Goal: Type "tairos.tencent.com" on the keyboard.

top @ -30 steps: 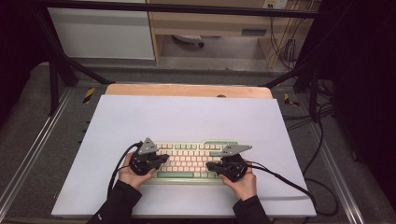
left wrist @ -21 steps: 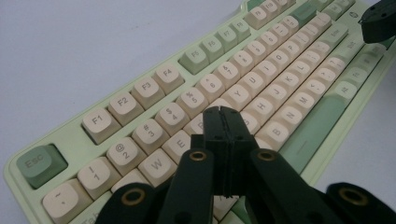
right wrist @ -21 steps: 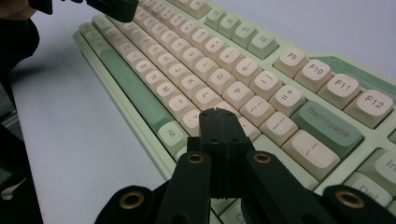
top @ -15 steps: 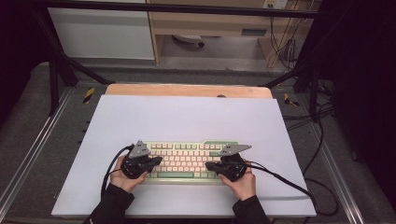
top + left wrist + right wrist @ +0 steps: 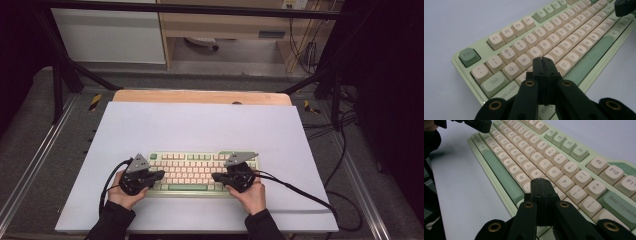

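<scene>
Holding both jaws pressed together with nothing between them, we use the left gripper (image 5: 543, 61) and the right gripper (image 5: 540, 182) as blunt fingers above the green keyboard (image 5: 197, 165), which lies near us on the white table (image 5: 200, 125).
</scene>
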The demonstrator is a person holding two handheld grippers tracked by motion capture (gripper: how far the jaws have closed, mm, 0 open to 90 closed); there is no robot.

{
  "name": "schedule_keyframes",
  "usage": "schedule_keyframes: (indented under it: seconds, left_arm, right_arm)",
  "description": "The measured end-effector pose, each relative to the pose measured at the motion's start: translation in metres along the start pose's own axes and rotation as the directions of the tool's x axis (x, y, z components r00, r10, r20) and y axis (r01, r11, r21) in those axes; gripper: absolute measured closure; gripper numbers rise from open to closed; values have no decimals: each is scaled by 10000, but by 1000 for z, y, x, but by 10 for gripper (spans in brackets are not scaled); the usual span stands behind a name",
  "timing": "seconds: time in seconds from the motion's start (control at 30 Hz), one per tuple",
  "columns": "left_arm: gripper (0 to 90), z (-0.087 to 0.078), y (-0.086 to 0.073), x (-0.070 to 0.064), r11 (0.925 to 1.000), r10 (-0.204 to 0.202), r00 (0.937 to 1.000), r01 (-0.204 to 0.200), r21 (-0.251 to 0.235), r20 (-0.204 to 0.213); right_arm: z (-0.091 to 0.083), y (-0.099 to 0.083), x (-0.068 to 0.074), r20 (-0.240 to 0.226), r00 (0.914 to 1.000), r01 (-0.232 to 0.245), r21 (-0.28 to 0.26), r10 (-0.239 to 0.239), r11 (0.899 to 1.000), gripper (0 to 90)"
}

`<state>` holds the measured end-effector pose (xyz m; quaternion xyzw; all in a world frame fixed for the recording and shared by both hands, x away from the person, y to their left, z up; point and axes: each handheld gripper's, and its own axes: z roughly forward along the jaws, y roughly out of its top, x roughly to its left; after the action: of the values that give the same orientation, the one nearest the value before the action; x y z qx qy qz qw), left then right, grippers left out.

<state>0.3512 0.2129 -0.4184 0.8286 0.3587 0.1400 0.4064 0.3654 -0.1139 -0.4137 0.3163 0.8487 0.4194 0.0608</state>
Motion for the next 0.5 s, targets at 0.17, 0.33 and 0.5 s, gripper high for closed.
schedule_keyframes:
  seconds: [0.17, 0.33, 0.5]
  left_arm:
    - [895, -1, -1, 1, 10000, -64, 10000, 64, -56, 18]
    - [895, -2, -2, 2, 9999, -61, 10000, 61, -104, 44]
    - [895, -2, -3, 3, 9999, -101, 9999, 102, -96, 51]
  right_arm:
    - [6, -1, 0, -53, 10000, 11, 87, -10, 10000, 900]
    - [11, -2, 0, -99, 10000, 11, 175, -9, 9998, 900]
    - [13, -3, 0, -107, 9999, 37, 220, -35, 9998, 900]
